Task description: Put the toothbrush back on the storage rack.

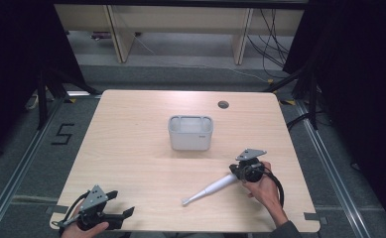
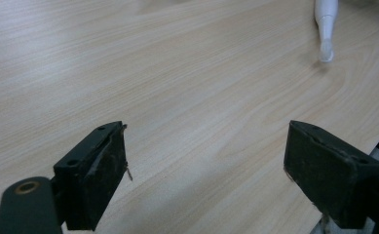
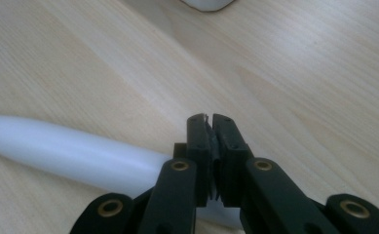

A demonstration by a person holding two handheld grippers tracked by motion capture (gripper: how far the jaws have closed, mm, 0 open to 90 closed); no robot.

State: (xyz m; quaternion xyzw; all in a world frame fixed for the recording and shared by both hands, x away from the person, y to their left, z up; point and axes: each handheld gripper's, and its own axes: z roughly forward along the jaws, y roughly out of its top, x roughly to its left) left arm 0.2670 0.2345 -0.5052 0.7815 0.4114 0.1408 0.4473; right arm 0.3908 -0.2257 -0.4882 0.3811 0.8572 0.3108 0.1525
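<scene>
A white electric toothbrush [image 1: 210, 189] lies slanted on the wooden table [image 1: 131, 148], its thin head end toward the front edge. My right gripper [image 1: 235, 172] sits at its thick end. In the right gripper view the jaws [image 3: 209, 118] are pressed together with nothing between the pads, and the white handle [image 3: 65, 151] runs beneath them. My left gripper [image 1: 121, 203] rests at the front left corner, open and empty; in its own view [image 2: 206, 134] the toothbrush tip [image 2: 326, 29] lies far ahead.
A white, open-topped rectangular container [image 1: 190, 132] stands at the table's middle; its corner [image 3: 206, 4] shows ahead of the right jaws. A round cable hole [image 1: 223, 104] sits near the far edge. Bare wood lies between the two grippers.
</scene>
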